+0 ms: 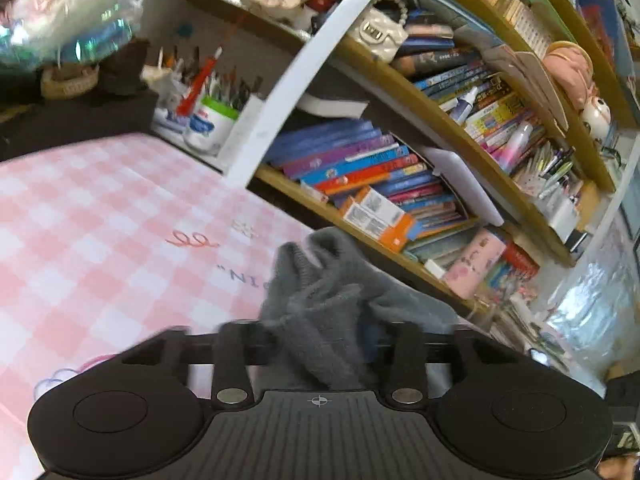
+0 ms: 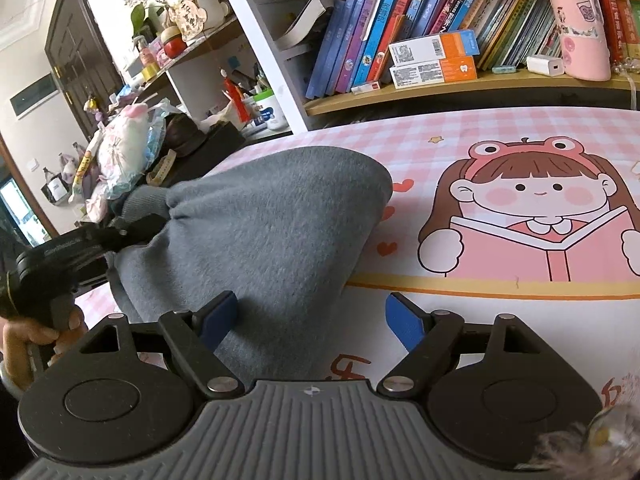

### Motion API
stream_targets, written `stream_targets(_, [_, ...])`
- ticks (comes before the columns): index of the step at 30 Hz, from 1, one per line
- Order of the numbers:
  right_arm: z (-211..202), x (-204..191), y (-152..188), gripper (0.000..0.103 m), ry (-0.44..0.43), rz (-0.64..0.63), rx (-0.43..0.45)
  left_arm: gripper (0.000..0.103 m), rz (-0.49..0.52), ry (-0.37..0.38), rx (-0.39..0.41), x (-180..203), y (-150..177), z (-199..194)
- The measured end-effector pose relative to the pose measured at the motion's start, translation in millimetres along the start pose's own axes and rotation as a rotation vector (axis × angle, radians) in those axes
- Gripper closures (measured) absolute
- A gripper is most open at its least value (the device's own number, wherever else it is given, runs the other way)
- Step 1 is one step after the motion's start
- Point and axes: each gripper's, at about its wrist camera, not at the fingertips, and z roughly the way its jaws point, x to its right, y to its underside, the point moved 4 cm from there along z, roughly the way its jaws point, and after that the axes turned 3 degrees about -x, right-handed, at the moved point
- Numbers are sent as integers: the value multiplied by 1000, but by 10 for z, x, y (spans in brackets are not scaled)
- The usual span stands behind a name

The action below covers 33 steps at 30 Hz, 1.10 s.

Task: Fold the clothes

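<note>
The grey garment (image 2: pixel 264 240) is bunched at centre-left on the mat (image 2: pixel 500 320). Cloth lies loose between the spread left gripper (image 1: pixel 320 332), likely regripping; the right gripper (image 2: pixel 312 320) is held apart, empty.

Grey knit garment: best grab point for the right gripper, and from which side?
Judging by its pose, take the near hem of the grey knit garment, coming low from the near side. It lies flat there on the pink checked cloth, between the fingers of the open right gripper.
</note>
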Motion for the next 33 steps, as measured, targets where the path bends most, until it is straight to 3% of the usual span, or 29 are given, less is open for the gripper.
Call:
stream_targets(1, [3,4,-1,23,1,2,-1,19,27,-14,-4,31,-13,-5])
stream_targets(3, [10,1,-3,23,0,2,-1,16,53,2,-15,60,-41,-15])
stream_targets(10, [14,1,-1,23,-9,6,0,14,-60,56,-126,-47,30,203])
stream_targets(18, [-66,149,-22,33,-44,103,13,42,-168,176,-195,51,145,163])
stream_targets(22, [-208,301,-27,32,-43,152,29,42,-184,289,-253,218,274,95])
stream_targets(24, [-287,368,-9,34,-33,164,28,42,-167,295,-266,293,317,103])
stream_targets(25, [-325,399,7,42,-35,170,27,42,-159,291,-266,320,325,110])
stream_targets(28, [-412,466,57,53,-32,185,22,42,-138,281,-263,392,331,129])
stream_targets(33, [-524,500,76,59,4,176,42,41,-108,278,-283,470,348,120])
